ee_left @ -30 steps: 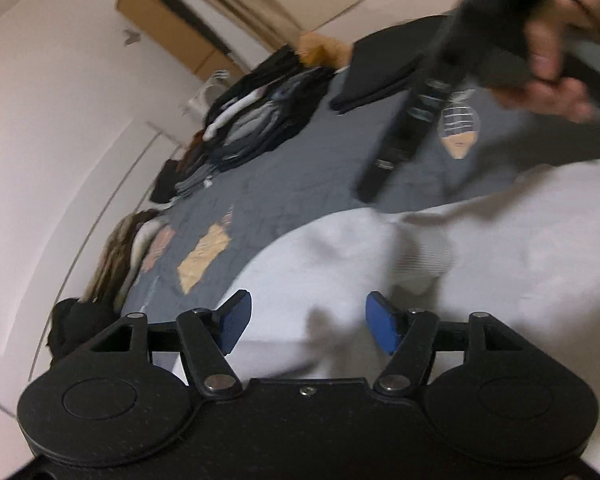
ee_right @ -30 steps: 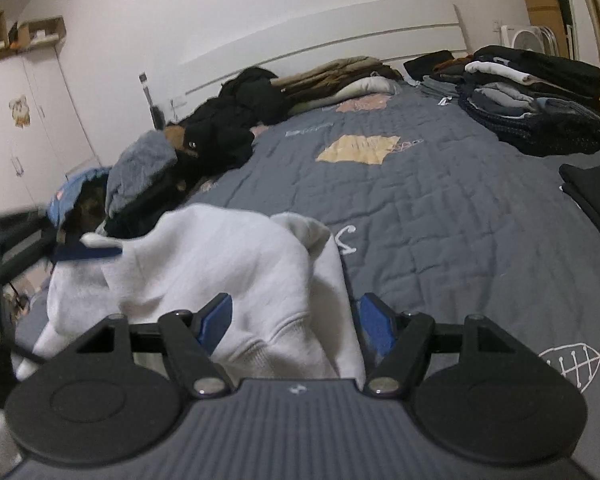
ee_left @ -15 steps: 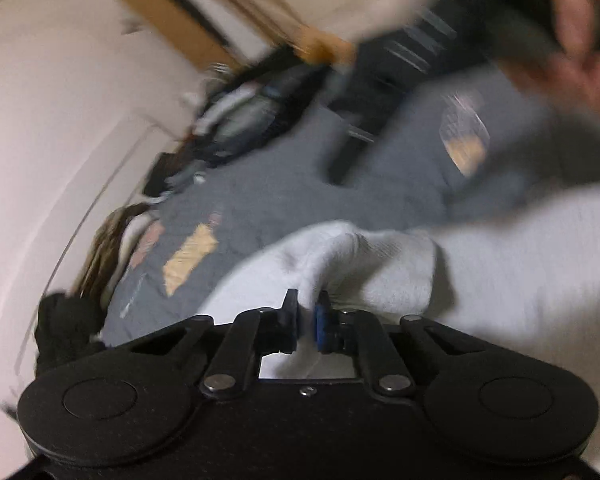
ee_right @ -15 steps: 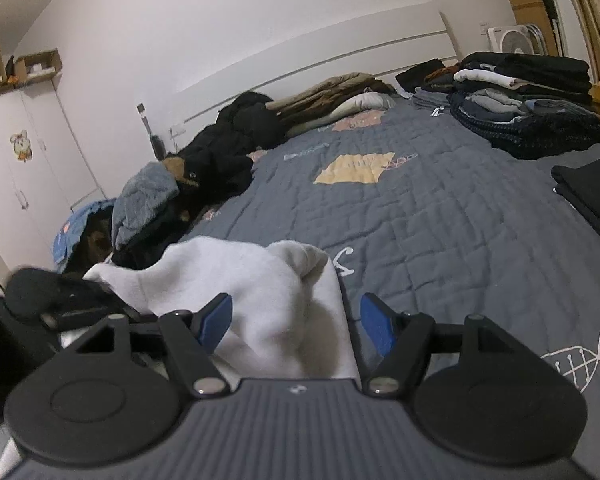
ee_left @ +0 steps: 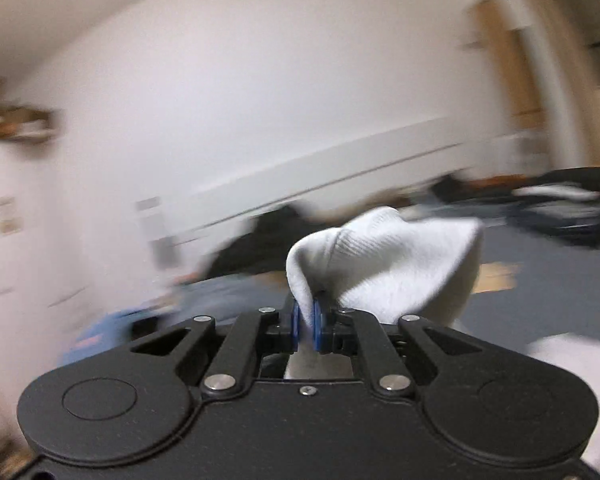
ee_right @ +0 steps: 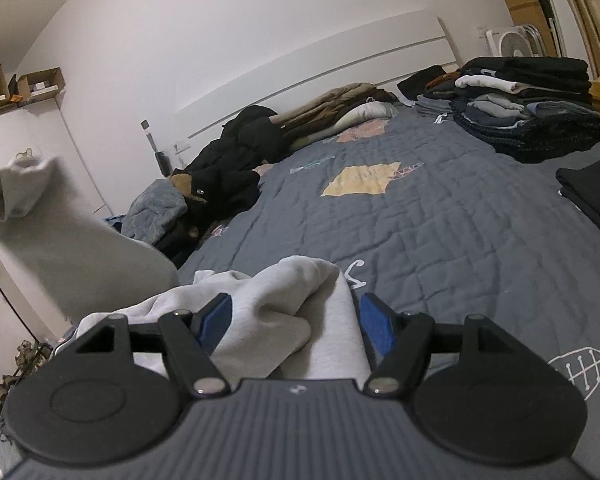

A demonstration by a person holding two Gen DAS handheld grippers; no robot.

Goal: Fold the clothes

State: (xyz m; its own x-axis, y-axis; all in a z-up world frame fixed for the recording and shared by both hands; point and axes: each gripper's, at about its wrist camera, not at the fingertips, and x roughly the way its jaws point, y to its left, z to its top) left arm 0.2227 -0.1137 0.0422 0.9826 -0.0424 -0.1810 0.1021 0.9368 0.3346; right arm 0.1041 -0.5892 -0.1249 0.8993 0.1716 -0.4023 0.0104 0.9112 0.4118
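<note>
A white sweatshirt (ee_right: 284,300) lies bunched on the near edge of the grey quilted bed (ee_right: 440,216). My left gripper (ee_left: 305,322) is shut on its ribbed cuff (ee_left: 380,256), and the cloth stands up above the blue pads. In the right wrist view that sleeve (ee_right: 52,232) hangs raised at the left, the cuff open at the top. My right gripper (ee_right: 296,322) is open low over the bunched body of the sweatshirt, with cloth lying between its blue fingers but not pinched.
A stack of folded dark clothes (ee_right: 528,116) sits at the bed's far right, a folded black garment (ee_right: 596,196) nearer. A black and grey heap (ee_right: 220,180) and beige bedding (ee_right: 340,108) lie by the headboard. White cupboards (ee_right: 28,168) stand at the left.
My left gripper closed on the sweatshirt's cuff, then swung up and rolled, lifting the sleeve off the bed. The right gripper stayed in place and open.
</note>
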